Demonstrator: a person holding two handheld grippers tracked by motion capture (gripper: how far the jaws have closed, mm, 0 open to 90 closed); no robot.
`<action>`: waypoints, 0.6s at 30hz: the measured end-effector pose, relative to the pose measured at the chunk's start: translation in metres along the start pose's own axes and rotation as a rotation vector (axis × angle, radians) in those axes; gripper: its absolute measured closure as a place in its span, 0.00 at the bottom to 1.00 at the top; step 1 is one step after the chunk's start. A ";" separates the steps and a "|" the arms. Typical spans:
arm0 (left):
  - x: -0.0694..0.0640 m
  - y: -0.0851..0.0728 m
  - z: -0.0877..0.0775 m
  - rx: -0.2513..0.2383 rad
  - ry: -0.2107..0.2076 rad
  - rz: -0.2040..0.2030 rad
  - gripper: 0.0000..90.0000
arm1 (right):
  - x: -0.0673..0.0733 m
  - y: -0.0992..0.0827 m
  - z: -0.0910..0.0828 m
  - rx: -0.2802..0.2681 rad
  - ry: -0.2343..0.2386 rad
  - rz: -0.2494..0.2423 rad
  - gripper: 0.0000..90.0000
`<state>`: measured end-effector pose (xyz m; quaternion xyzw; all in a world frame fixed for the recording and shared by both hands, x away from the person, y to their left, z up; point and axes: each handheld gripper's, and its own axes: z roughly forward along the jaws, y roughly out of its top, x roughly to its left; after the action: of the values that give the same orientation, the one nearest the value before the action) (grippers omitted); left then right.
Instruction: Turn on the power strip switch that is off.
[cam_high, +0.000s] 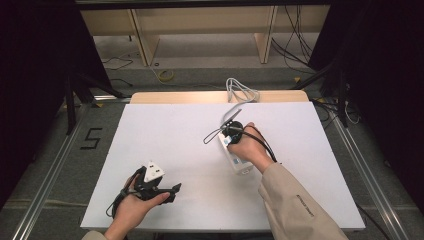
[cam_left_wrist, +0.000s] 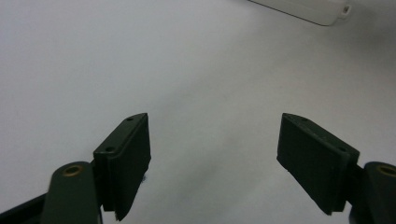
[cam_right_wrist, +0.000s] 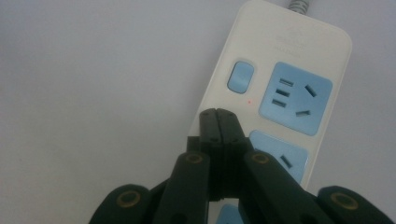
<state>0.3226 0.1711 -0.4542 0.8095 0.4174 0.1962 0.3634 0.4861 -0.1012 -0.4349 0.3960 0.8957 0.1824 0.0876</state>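
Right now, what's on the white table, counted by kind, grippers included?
White plastic power strip with blue sockets: 1
Black two-jaw grippers: 2, the left gripper open, the right gripper shut over the strip
Coiled white cable at the far edge: 1
Total: 4

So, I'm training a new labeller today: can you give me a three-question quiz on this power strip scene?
1. True or false: the right gripper is shut, with nothing between its jaws.
2. What colour is the switch on the power strip?
A. red
B. blue
C. green
3. How does the left gripper stand, and what lies between its jaws?

Key
1. True: the jaws meet, with their tips above the strip's near edge, just below the switch.
2. B.
3. Open, jaws wide apart, with bare table between them.
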 end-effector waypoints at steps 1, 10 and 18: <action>0.000 0.000 0.000 0.000 0.000 0.000 0.28 | 0.000 0.000 0.000 0.000 0.002 -0.001 1.00; 0.000 0.000 0.000 0.000 0.000 -0.001 0.28 | 0.000 0.000 0.001 0.011 0.010 0.006 1.00; 0.000 0.000 0.000 -0.002 0.001 -0.002 0.28 | 0.007 0.001 0.000 0.026 -0.010 -0.032 1.00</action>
<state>0.3221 0.1709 -0.4542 0.8085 0.4183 0.1966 0.3643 0.4822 -0.0955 -0.4351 0.3838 0.9036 0.1675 0.0900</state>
